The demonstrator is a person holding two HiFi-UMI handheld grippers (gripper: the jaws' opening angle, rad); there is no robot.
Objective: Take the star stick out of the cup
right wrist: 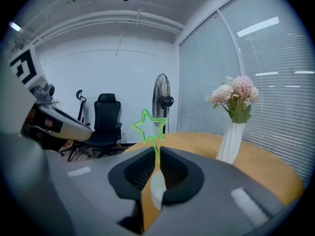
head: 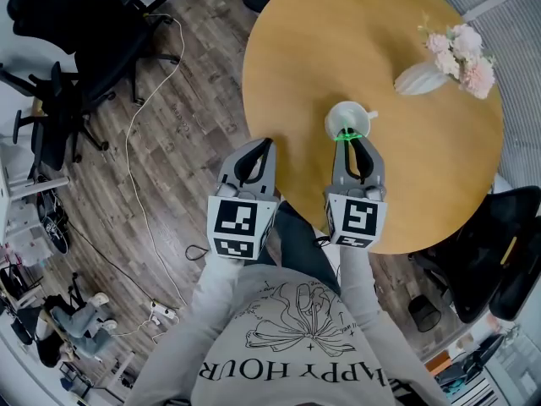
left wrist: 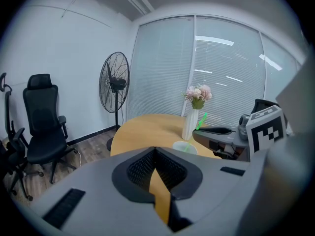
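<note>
Jaws of the right gripper (right wrist: 156, 151) are pinching the thin green stem of the star stick (right wrist: 149, 126). The grip is taken low on the stem, so the outlined star is standing clear above the jaw tips. The stem is running down between the jaws (it is narrow, so they are lying almost together) toward the white cup (right wrist: 156, 193), whose rim is showing in the gap just below.

In the head view, the right gripper is reaching in at the near side of the cup, and the green of the stick is showing right at the near rim. The lower end appears to be sitting inside the cup, so extraction is judged as not yet complete. The cup is standing upright on the round wooden surface (head: 313, 49), toward the person's edge. It is well apart from the white vase of pink flowers (head: 418, 79), which is leaving room for a lift.

The left gripper (head: 260, 146) is hovering beside the right one, over the surface edge and apart from the cup. Its jaws are pressed together at the tips with nothing between them (only the surface is showing through the gap behind). It is taking no part in the grip. The cup is therefore unbraced, so a straight upward draw along the stem looks advisable to avoid tipping it.
</note>
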